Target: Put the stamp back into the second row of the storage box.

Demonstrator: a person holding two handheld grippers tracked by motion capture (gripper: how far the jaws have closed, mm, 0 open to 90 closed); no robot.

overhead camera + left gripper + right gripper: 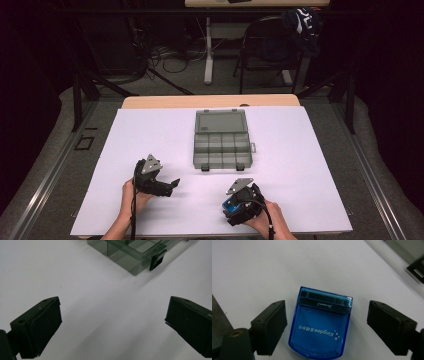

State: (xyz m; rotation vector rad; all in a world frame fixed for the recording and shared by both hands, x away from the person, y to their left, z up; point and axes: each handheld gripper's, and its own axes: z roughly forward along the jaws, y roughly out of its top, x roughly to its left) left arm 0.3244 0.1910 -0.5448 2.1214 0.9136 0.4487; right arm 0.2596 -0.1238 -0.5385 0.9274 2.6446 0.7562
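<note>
Object: blue translucent plastic case point(320, 323), white "Kingdee" print, flat on bench point(150, 130) between right claw point(327, 327) jaws.
Right claw: partly open, pads clear of both sides.
Left claw point(112, 322): wide open, empty.
Handling: likely light, rigid, slick; grip the long side walls, squarely.

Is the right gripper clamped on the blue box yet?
No: the blue box lies between the right gripper jaws, with gaps on both sides.
</note>
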